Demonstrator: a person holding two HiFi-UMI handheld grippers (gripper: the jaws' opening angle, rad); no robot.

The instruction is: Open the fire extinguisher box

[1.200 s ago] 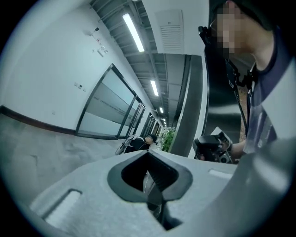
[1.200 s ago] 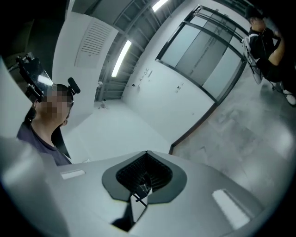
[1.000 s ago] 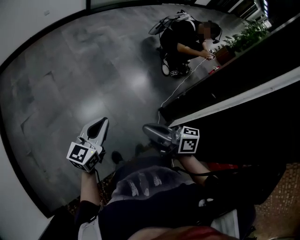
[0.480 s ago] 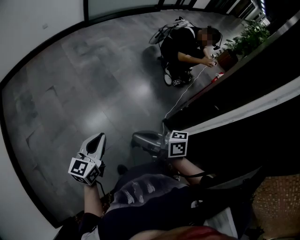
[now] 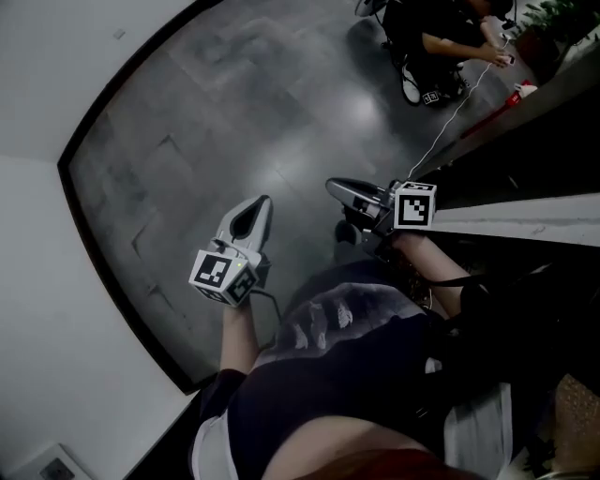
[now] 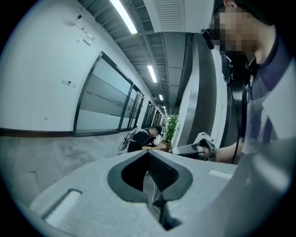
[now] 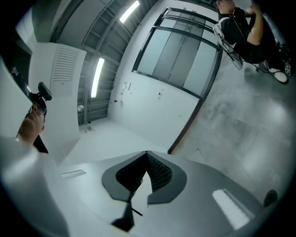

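Note:
No fire extinguisher box shows in any view. In the head view my left gripper (image 5: 260, 202) is held out over the grey floor, jaws shut and empty, its marker cube near my wrist. My right gripper (image 5: 334, 186) points left just beside it, a short gap apart, also shut on nothing. In the left gripper view the closed tips (image 6: 148, 153) face down a corridor, and the right gripper (image 6: 192, 148) shows in my hand at the right. In the right gripper view the closed tips (image 7: 147, 153) face a white wall with glass panels.
A person (image 5: 441, 42) crouches on the floor at the top right, with a white cable (image 5: 450, 122) running from them along a dark wall with a pale ledge (image 5: 525, 225). A potted plant (image 5: 553, 11) and a small red object (image 5: 518, 91) lie nearby. White wall (image 5: 47, 281) bounds the left.
The head view has swung, so the crouching person now sits at the top edge. Both grippers stand higher and further right in the frame. Their jaws look the same.

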